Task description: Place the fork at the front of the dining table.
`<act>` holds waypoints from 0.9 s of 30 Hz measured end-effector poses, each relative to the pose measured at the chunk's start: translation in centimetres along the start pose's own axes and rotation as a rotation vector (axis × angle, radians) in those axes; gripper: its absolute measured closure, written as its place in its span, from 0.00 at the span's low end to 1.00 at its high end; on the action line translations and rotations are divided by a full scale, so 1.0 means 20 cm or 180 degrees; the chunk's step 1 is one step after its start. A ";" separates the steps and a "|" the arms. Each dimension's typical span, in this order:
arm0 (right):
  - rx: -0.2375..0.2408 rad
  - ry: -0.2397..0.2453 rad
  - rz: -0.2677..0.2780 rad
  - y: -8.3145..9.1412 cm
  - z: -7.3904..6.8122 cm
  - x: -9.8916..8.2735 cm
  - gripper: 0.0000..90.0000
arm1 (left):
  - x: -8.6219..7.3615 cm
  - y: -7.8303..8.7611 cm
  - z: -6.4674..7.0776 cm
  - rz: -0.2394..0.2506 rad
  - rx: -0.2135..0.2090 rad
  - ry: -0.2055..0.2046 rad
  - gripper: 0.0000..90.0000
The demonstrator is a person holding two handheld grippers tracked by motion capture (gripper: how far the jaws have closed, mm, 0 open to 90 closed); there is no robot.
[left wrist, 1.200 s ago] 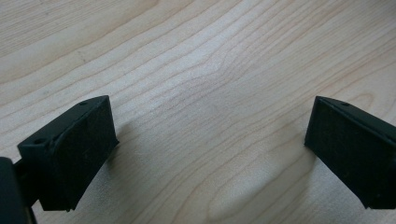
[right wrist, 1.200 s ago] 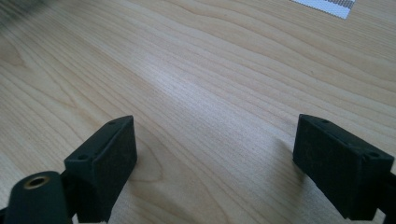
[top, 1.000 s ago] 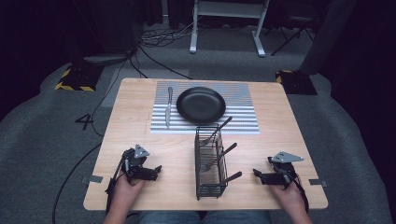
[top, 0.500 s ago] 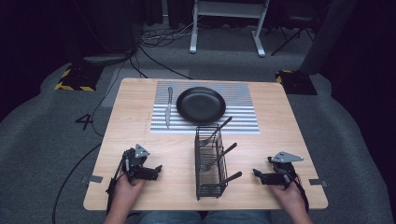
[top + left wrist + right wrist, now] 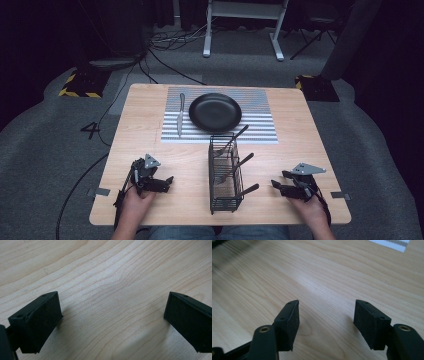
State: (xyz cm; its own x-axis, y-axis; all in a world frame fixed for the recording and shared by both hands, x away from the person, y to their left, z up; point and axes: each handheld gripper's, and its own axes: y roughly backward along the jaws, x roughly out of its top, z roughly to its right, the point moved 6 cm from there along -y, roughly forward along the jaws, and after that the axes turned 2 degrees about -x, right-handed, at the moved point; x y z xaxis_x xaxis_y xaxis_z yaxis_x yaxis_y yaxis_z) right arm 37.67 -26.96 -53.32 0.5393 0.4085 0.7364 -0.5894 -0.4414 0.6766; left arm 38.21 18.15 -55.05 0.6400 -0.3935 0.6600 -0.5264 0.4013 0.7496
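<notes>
Forks and spoons with dark handles (image 5: 239, 165) stick up out of a black wire basket (image 5: 224, 175) near the front middle of the table (image 5: 145, 130). The basket is tall and narrow, made of thin wires in a grid. The table is pale wood with wavy grain lines, smooth and flat.

Farther back lies a mat (image 5: 260, 115) with thin grey and white stripes. On it sits a round black plate (image 5: 215, 112) — shiny and shallow. Just beside the plate, on its left, a silver knife (image 5: 180, 115) lies straight on the mat.

The left tongs (image 5: 167, 181) rest low at the table's front left, held in a hand (image 5: 134, 205). In the left gripper view the two black blocky tips stand very wide apart, with bare wood between them. They hold nothing.

The right tongs (image 5: 276, 186) rest at the front right, held in the other hand (image 5: 306, 210) — well apart from the basket. In the right gripper view the tips are open too, less wide. They hold nothing, and their pads (image 5: 369, 323) look rough and ribbed.
</notes>
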 end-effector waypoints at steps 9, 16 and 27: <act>0.0504 -0.0107 0.0161 0.10 -0.11 0.25 0.45 | 0.00 0.00 0.00 -0.0001 -0.0001 0.0000 0.01; 0.0505 0.0080 0.0207 0.15 -0.15 0.43 0.48 | 0.00 0.00 0.00 0.0001 -0.0001 0.0001 0.01; 0.0604 0.0182 0.0331 0.16 -0.19 0.61 0.50 | 0.00 0.00 0.00 0.0001 0.0001 0.0002 0.01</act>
State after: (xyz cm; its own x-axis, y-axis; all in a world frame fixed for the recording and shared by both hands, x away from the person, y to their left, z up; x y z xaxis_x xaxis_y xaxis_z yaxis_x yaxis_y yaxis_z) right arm 40.11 -20.43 -42.06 0.4434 0.3953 0.8044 -0.5134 -0.6237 0.5895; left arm 38.21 18.14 -55.05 0.6402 -0.3927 0.6603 -0.5268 0.4012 0.7494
